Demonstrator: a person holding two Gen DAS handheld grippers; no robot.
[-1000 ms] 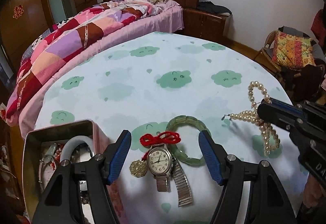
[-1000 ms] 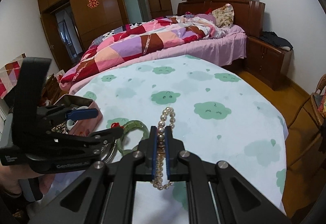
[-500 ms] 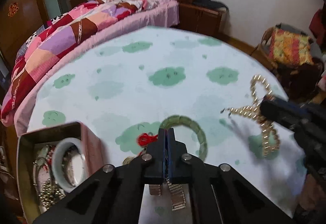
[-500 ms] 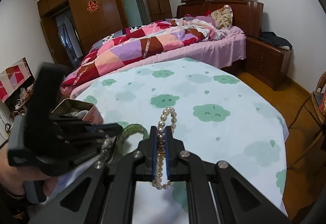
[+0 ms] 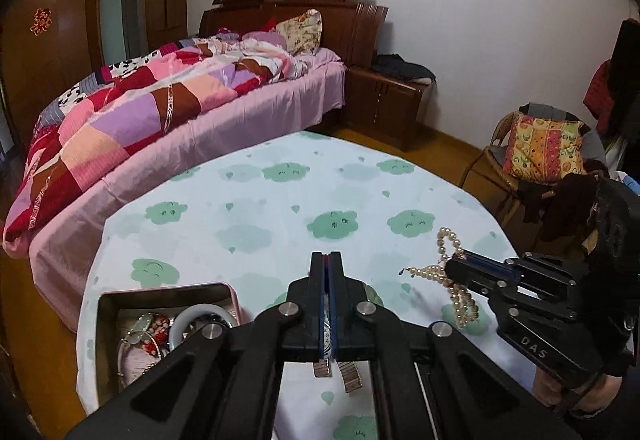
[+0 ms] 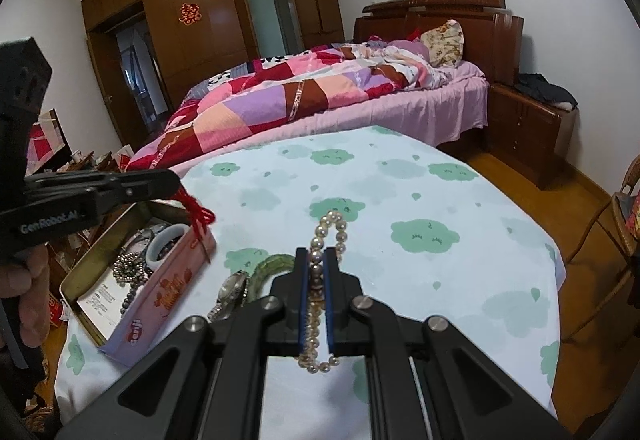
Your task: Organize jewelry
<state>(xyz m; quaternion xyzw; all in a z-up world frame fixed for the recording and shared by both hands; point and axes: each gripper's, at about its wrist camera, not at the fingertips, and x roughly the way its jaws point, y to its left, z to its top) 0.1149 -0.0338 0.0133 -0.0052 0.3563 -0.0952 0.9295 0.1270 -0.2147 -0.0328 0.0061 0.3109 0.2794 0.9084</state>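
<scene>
At the left of the right wrist view, the left claw (image 6: 174, 181) is clenched on the light, limp red cord (image 6: 198, 217) above the open tin box (image 6: 160, 292), whose near wall could be caught by the dangling end. Lower centre, the watch (image 6: 232, 286) and the hard green bangle (image 6: 266, 268) are seen close together. Just to their right, over the worktop (image 6: 440, 280), the right claw (image 6: 317, 254) is clenched on the slippery pearl necklace (image 6: 334, 224), probably best gripped mid-strand and lifted gently.
</scene>
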